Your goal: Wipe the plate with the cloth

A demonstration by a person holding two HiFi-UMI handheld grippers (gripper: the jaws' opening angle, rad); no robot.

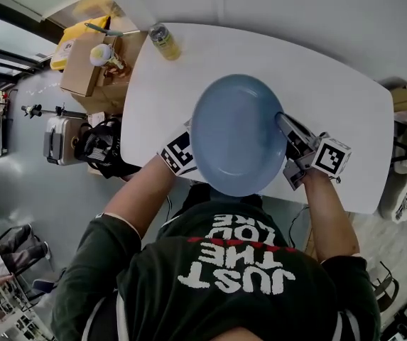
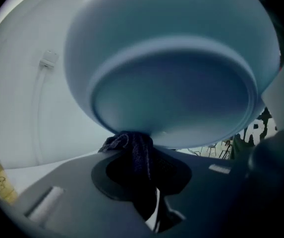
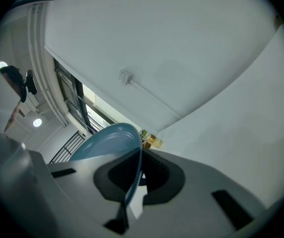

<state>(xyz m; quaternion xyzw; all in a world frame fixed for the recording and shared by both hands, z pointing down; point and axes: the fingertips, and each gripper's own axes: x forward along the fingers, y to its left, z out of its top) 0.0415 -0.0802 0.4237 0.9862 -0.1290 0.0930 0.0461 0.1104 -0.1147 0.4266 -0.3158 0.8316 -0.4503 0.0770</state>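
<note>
The blue plate (image 1: 239, 133) is held up off the white table (image 1: 338, 98), tilted. My right gripper (image 1: 284, 121) is shut on the plate's right rim; in the right gripper view the thin rim (image 3: 134, 175) runs between the jaws of that gripper (image 3: 132, 182). My left gripper (image 1: 180, 153) sits at the plate's left edge with its tips hidden under it. In the left gripper view it (image 2: 141, 157) is shut on a dark cloth (image 2: 129, 145). The cloth's bunched end touches the plate's underside (image 2: 176, 83).
A small bottle with yellow liquid (image 1: 164, 41) stands at the table's far left corner. A cardboard box with items (image 1: 82, 66) and bags (image 1: 61, 139) lie on the floor to the left. The table's near edge runs just under the plate.
</note>
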